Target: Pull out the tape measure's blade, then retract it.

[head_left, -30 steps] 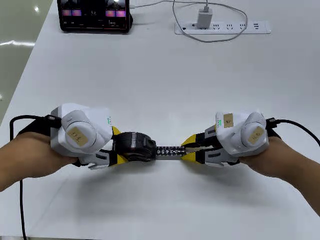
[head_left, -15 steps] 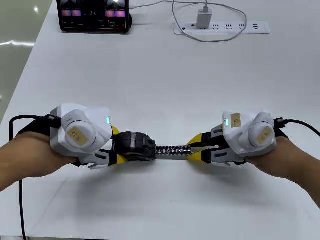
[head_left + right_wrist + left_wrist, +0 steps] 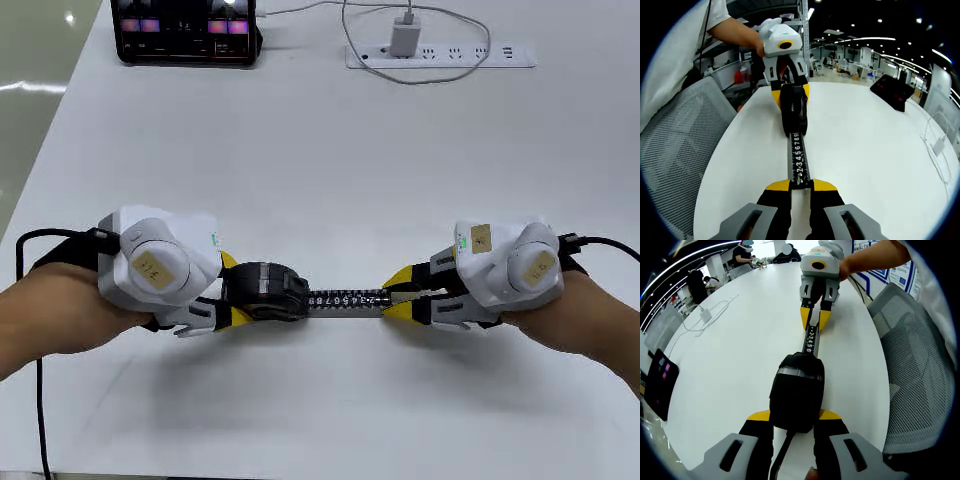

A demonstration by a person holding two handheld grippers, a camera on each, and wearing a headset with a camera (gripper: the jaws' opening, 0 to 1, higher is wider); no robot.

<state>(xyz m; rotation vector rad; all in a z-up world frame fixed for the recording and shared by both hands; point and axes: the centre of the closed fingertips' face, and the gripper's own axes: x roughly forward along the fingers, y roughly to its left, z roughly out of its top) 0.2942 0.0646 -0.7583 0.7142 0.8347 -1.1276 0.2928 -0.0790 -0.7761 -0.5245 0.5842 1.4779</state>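
Tape measure: lies on the white table, rigid case clamped at its sides by left gripper, thin springy blade drawn partway out, tip pinched in right gripper; likely snaps back, so ease in

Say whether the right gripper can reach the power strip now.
Probably not yet. The table is bare up to the power strip, but the right gripper has its fingers shut on the blade of the tape measure that the left gripper holds.
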